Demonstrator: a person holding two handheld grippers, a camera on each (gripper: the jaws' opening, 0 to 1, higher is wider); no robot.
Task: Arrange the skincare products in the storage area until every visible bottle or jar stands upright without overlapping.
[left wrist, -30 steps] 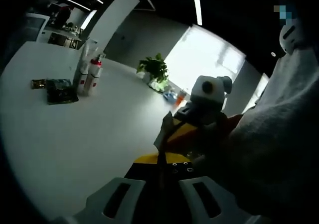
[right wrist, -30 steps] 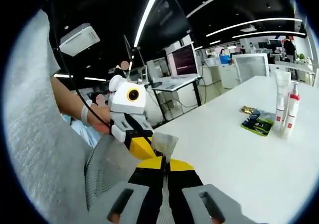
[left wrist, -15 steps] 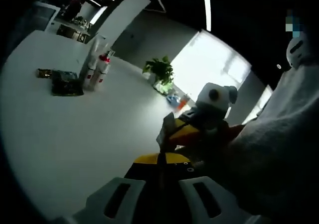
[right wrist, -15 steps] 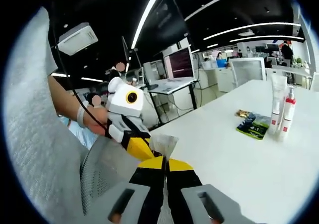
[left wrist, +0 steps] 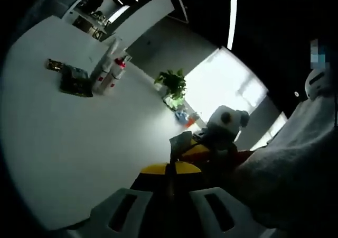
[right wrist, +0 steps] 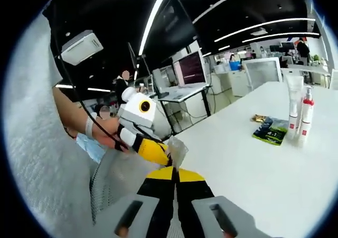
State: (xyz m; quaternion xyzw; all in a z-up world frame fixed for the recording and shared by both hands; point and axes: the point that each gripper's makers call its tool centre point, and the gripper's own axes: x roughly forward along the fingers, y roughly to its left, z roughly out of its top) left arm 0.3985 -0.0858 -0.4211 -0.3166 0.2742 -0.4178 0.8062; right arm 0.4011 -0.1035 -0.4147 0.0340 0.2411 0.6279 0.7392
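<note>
a: grippers?
b: left gripper (left wrist: 170,166) and right gripper (right wrist: 174,169), each pressed together, tips meeting over the counter (right wrist: 253,169) edge.
a: products?
b: tube (right wrist: 293,108) and pump bottle (right wrist: 305,116) upright beside sachets (right wrist: 272,131), well apart.

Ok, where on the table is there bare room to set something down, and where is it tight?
The white table is bare across the wide stretch between the two grippers and the far cluster. It is crowded only at that cluster: the tall tube and red-capped spray bottle stand close together, with the green packet and small sachet lying beside them.
</note>
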